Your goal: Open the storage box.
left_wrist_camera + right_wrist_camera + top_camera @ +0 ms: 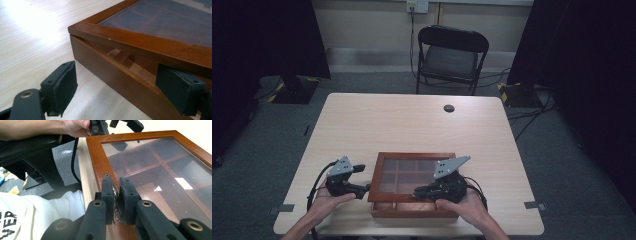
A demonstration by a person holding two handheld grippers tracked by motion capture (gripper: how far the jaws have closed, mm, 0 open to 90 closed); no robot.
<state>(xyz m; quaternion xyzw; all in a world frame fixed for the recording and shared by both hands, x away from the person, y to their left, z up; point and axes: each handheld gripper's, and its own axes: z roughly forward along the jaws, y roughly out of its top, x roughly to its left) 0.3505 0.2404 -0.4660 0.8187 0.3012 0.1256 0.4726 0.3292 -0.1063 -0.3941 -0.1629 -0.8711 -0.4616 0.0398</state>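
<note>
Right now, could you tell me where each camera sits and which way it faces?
High view: fixed above the person's side, looking forward and down on the table; forearms, left gripper and right gripper flank the wooden box.
Left gripper view: rides the left gripper, facing the box's corner; open jaws.
Right gripper view: rides the right gripper, looking across the glass lid; jaws shut on its front frame.
All views share the box.
</note>
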